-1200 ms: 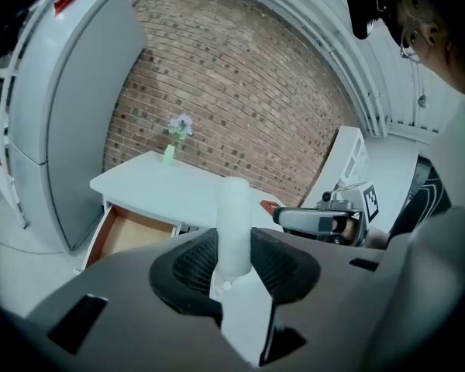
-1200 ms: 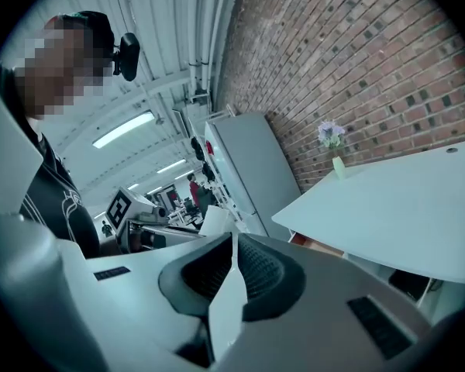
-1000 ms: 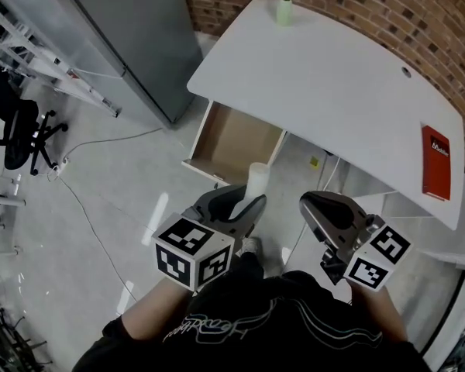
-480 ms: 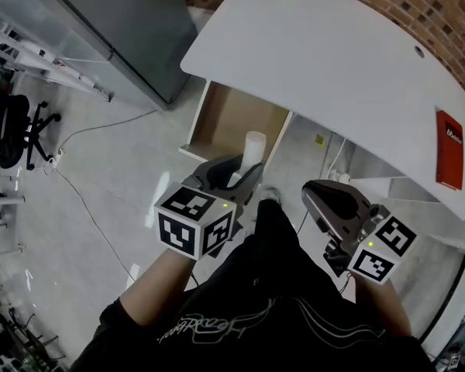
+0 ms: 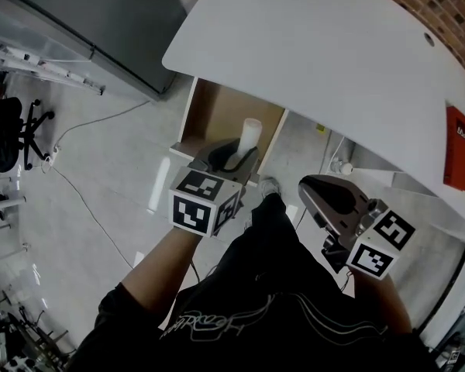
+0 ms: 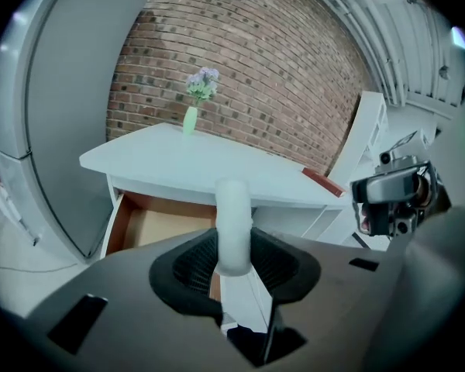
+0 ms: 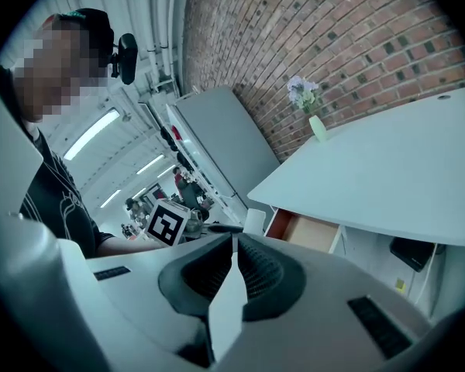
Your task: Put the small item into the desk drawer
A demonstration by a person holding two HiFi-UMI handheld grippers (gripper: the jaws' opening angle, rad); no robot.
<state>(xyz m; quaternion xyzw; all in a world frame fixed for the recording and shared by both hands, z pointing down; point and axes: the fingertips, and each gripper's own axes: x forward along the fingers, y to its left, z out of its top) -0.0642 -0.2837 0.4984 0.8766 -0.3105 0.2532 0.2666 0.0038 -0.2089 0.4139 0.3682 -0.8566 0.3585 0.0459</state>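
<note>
left gripper [image 5: 234, 155] fingers clenched on the white cylinder [image 5: 251, 132], open drawer [image 5: 209, 118] just beyond them; right gripper [image 7: 234, 254] fingers pressed together, empty.

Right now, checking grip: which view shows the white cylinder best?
Left gripper view: the white cylinder sits clamped in the left gripper. Head view shows mostly its upper end; right gripper view, a sliver.
</note>
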